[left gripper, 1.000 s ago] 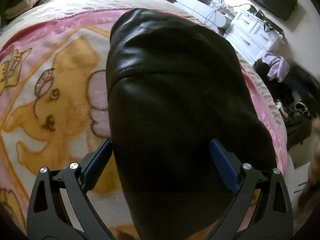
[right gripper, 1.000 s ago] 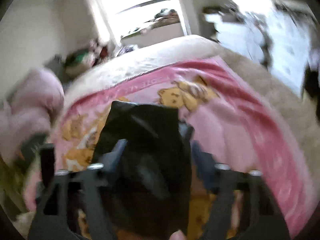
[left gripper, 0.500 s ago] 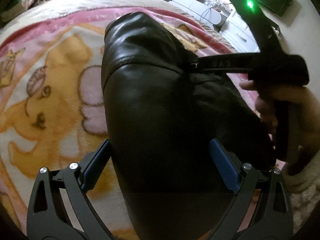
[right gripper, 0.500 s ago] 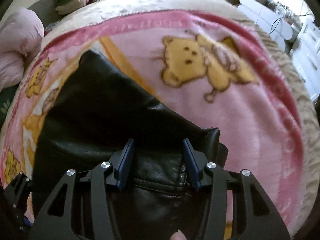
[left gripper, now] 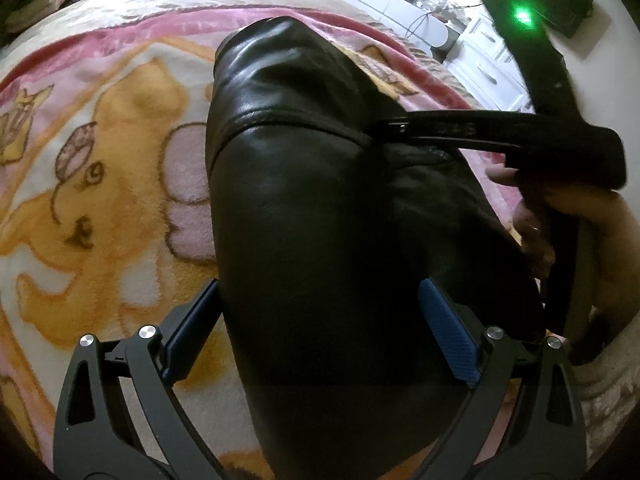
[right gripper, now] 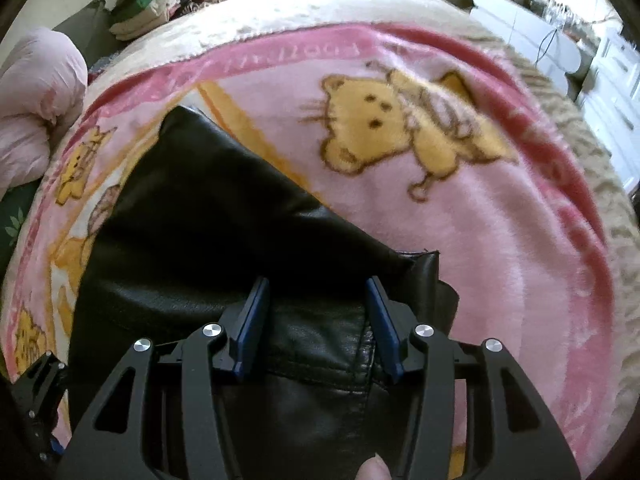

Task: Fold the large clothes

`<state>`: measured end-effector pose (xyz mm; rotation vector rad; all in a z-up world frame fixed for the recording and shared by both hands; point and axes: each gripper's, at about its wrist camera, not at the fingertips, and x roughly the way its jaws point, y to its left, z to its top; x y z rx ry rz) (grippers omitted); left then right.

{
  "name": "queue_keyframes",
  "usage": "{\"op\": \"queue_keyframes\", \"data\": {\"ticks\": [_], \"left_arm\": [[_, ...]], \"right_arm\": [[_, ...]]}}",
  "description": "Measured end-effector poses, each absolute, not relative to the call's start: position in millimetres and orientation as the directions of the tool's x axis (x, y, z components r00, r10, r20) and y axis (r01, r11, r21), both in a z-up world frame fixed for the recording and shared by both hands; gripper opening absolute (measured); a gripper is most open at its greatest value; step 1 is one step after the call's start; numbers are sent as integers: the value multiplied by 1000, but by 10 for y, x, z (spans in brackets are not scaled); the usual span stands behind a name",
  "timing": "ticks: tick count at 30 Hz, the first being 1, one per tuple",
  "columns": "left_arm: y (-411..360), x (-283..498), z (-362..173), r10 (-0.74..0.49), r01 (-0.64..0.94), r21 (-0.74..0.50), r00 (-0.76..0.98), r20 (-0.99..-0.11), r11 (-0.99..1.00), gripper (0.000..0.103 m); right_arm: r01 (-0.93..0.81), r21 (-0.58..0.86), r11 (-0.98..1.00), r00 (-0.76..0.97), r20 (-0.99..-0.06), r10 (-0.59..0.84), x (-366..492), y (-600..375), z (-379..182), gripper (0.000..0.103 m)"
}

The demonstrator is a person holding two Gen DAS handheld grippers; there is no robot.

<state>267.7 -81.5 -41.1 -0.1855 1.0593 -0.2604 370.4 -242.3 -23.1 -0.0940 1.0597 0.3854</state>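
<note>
Daylit, window glare, fisheye-warped, slightly soft.

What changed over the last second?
The right gripper swung in from the right and came down onto the black leather garment, its fingers now part-open astride the seamed edge; whether they pinch it is unclear. The left gripper stayed wide open astride the garment's near end. The garment kept its place on the pink blanket.

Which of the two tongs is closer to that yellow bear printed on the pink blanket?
Right. The right tongs sit over the black leather garment, whose far edge lies short of the yellow bear. The left tongs are farther back.
</note>
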Motion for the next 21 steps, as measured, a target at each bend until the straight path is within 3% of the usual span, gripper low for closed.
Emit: {"op": "queue_keyframes", "data": {"ticks": [5,9,11,16,21], "left_arm": [[-802,2624,-335,-296,117,-273,468,-833,955,91],[-791,2565,-259,-281,112,-259,474,-835,959,92],[-783,2552,-230,-272,107,-252,474,-837,962,93],[-717,2477,-140,-257,84,-248,483,-837,965,93],[-675,2372,-41,-237,72,-233,495,-836,970,94]], "right_arm": [[-338,135,932,455,-843,287,3555,-2501,-60,62],[-342,124,931,467,-838,283,3455,-2509,44,66],[-339,135,931,470,-833,292,3411,-2527,100,76],[-312,156,937,488,-820,299,3280,-2631,224,88],[-291,167,942,504,-810,299,3121,-2762,322,91]]}}
